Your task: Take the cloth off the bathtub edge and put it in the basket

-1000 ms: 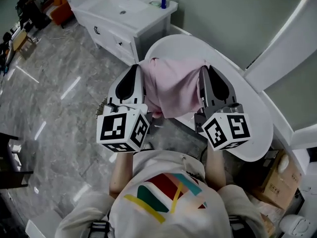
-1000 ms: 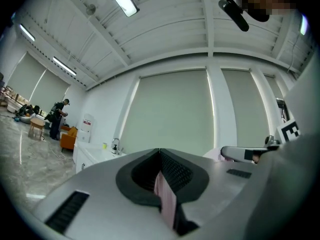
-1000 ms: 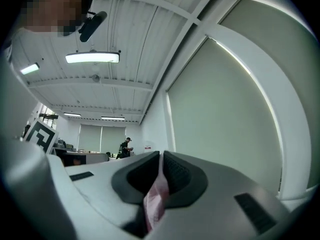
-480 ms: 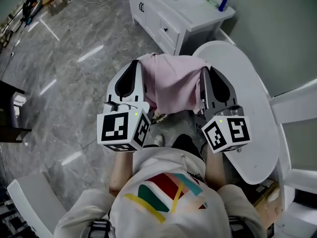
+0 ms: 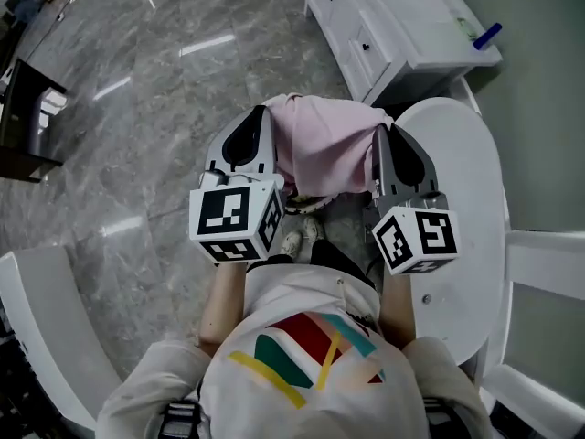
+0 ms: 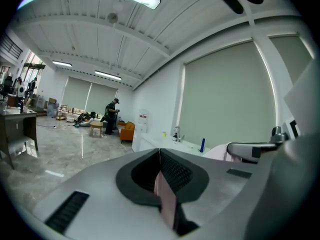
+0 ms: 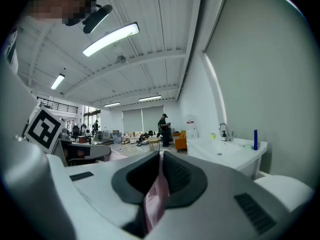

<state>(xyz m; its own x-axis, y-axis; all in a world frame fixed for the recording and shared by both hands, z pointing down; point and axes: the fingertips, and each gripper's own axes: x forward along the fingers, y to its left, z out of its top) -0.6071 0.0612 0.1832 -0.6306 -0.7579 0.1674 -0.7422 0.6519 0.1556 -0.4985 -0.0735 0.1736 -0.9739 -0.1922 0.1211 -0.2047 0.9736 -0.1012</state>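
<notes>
**Head view.** The pink cloth [image 5: 324,149] hangs stretched between the two grippers in front of the person [image 5: 306,359], above the grey floor [image 5: 137,117]. The left hand-held gripper [image 5: 260,115] holds its left edge and the right hand-held gripper [image 5: 377,133] its right edge. The white bathtub [image 5: 471,163] lies just to the right of the cloth. A washbasin cabinet [image 5: 384,26] with a blue bottle [image 5: 487,35] on it stands beyond.

**Left gripper view.** The jaws of the left hand-held gripper [image 6: 160,151] are closed on a fold of the pink cloth [image 6: 166,201], which is pinched between the ribbed pads. The other gripper shows at the right.

**Right gripper view.** The jaws of the right hand-held gripper [image 7: 161,155] are likewise clamped on the cloth [image 7: 156,196]. The fabric trails down from between the pads. The bathtub's rim [image 7: 280,189] shows at lower right.
</notes>
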